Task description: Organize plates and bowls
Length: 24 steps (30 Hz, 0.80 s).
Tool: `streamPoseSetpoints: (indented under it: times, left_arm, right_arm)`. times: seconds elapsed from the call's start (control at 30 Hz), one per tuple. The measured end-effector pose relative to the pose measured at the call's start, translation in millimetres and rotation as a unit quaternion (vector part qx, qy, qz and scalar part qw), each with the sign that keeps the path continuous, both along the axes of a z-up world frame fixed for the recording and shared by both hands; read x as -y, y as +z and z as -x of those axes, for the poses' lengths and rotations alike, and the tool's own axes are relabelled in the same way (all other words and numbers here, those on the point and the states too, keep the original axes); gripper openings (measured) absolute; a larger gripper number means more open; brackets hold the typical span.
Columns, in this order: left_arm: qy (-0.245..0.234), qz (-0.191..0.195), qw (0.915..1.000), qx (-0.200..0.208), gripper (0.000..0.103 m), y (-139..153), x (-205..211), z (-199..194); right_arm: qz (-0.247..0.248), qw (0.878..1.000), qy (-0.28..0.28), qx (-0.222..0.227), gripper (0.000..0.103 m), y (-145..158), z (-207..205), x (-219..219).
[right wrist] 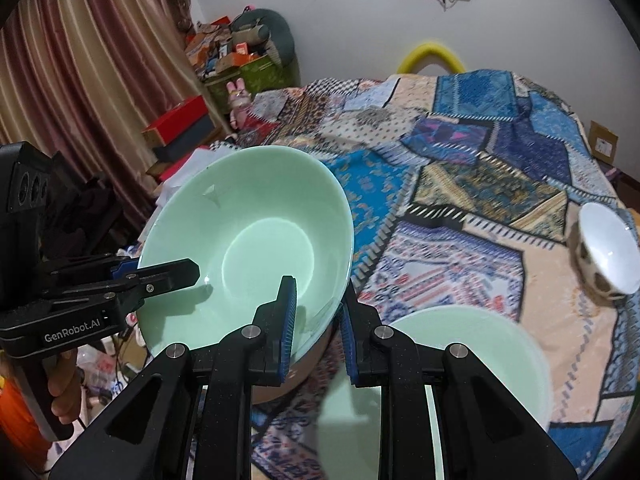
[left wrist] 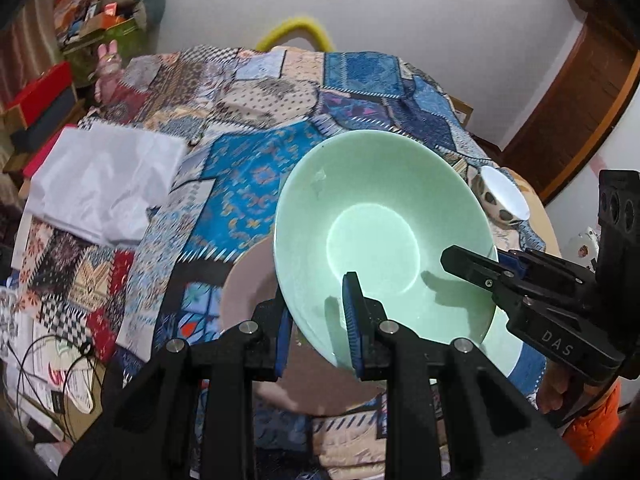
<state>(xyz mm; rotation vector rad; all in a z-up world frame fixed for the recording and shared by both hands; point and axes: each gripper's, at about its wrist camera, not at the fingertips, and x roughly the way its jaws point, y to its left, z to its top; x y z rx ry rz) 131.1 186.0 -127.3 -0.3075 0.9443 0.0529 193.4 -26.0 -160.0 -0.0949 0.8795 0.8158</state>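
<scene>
We carry the large, glossy mint-green ceramic bowl (left wrist: 376, 232) above the patchwork tablecloth (right wrist: 460, 184), left gripper (left wrist: 320, 324) and right gripper (right wrist: 318, 328) each clamped on its near rim. Keep both level and lower together.

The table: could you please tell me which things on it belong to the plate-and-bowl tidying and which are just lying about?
Job: green bowl held by both tongs, left and right; green plate; pink plate; spotted bowl.

Lying about: white cloth; cables; pink bunny; red box.
</scene>
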Motion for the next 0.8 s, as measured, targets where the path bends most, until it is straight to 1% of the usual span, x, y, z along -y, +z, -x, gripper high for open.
streamPoseSetpoints:
  times: [0.23, 0.43, 0.67, 0.8]
  left_arm:
    - [0.016, 0.007, 0.9996, -0.024, 0.023, -25.1, -17.9, 11.5]
    - [0.016, 0.01, 0.999, -0.041, 0.023, -42.5, -21.6, 13.3]
    - [0.013, 0.015, 0.9982, -0.056, 0.023, -56.6, -22.4, 12.9]
    - [0.01, 0.015, 0.9982, -0.058, 0.023, -59.5, -21.5, 13.1]
  right_arm:
    - [0.008, 0.999, 0.015, -0.027, 0.019, -25.3, 13.3, -21.2]
    - [0.013, 0.998, 0.017, -0.051, 0.019, -42.3, 15.3, -27.5]
    - [0.021, 0.998, 0.017, -0.064, 0.019, -52.2, 17.2, -28.1]
    - [0.034, 0.997, 0.02, -0.063, 0.019, -55.8, 20.9, -29.4]
